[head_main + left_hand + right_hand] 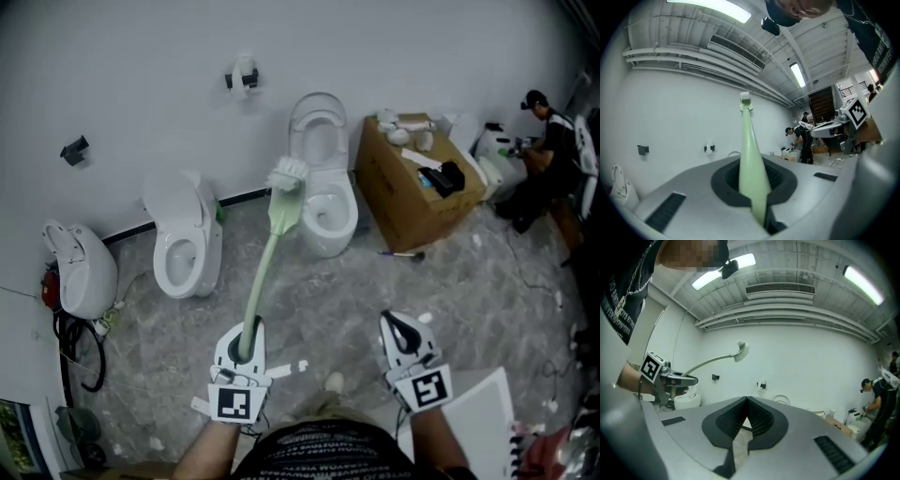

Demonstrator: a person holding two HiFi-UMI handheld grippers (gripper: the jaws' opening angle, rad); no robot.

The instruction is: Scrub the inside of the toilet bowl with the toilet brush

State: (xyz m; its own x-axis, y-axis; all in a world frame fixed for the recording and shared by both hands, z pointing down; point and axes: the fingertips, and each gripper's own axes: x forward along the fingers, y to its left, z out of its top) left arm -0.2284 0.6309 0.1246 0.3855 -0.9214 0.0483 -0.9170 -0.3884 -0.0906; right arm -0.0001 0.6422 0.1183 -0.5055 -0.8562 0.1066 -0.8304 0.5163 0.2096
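You are holding the toilet brush (265,272) in your left gripper (246,345), whose jaws are closing tight on the lower end of the pale green handle; in the left gripper view the handle is rising straight out from between them. The bristle head (288,175) is pointing up and away from you, lifted in the air; the right gripper view shows it high against the white wall, so it is not inside any bowl. Your right gripper (401,330) is hovering beside the left with its jaws meeting at the tips and nothing between them. Ahead of you, two open toilets are standing on the marbled floor: one with its seat raised (349,217), next to a cardboard box (412,211), and a second one (183,253) to its left. No scrubbing is showing yet: you are carrying the brush toward the toilets, and lowering its head into a bowl and working it round the inside are both left to do.
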